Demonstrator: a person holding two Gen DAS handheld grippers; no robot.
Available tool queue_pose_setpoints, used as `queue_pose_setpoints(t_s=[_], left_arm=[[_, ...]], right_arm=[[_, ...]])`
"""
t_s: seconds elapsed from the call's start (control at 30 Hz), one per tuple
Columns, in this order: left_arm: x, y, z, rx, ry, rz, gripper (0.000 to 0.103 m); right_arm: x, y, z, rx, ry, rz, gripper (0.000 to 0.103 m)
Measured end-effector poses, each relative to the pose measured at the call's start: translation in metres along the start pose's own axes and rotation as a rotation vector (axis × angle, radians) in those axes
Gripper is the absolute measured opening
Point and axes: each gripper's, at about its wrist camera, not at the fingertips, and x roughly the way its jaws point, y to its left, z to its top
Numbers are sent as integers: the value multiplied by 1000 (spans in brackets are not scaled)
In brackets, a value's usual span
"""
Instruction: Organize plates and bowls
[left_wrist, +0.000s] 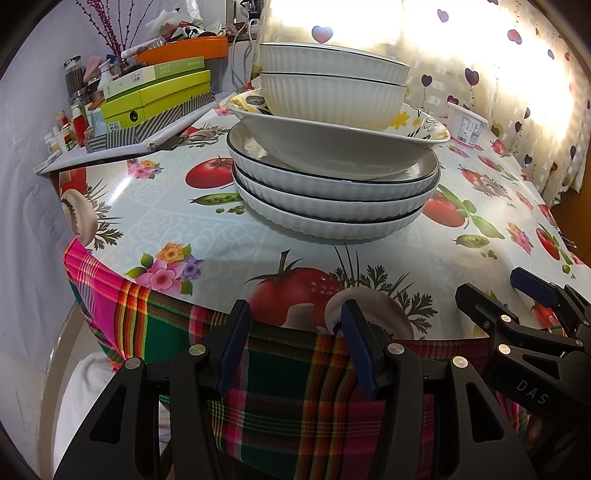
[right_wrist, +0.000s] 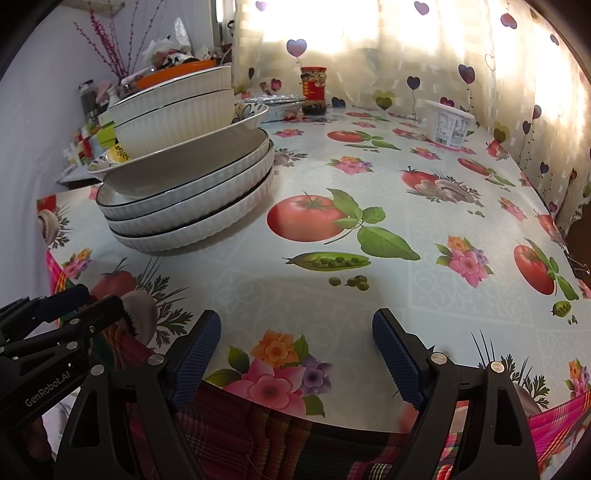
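At the near edge of the table, the left black two-finger gripper with blue ribbed pads (left_wrist: 295, 343) hangs above a bright plaid cloth (left_wrist: 288, 406) with its jaws parted a moderate way and nothing between them. The right gripper of the same make (right_wrist: 297, 354) hovers just beside it over the glossy vegetable-and-flower printed oilcloth (right_wrist: 369, 295), jaws spread wider and likewise empty.

Further in, all the crockery stands in one tower on the oilcloth: three shallow white ribbed plates with thin dark rims (left_wrist: 332, 199) nested at the bottom, a wide smooth grey-white bowl with yellow flowers painted inside (left_wrist: 340, 147) sitting on them, and two deep white fluted bowls with dark rims (left_wrist: 332, 85) stacked on top. The glaze looks hard and slick.

Plates and bowls already lie gathered, broadly largest to smallest, so the sorting appears done; yet the same pile could as well be awaiting separation. Whether smaller dishes hide behind the tower cannot be told.

A white plastic tub (right_wrist: 448, 125) stands well apart.
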Motion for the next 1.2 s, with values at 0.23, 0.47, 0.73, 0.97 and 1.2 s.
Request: queue_pose_setpoints(t_s=[0.23, 0.47, 0.73, 0.97, 1.2], left_arm=[[0, 0, 0, 0, 0, 0, 52], [0, 0, 0, 0, 0, 0, 52], [0, 0, 0, 0, 0, 0, 52], [0, 0, 0, 0, 0, 0, 52], [0, 1, 1, -3, 3, -11, 52]], right_arm=[[0, 0, 0, 1, 0, 0, 85], [0, 0, 0, 0, -1, 0, 85], [0, 0, 0, 0, 0, 0, 85], [0, 0, 0, 0, 0, 0, 85], [0, 1, 1, -2, 3, -1, 85]])
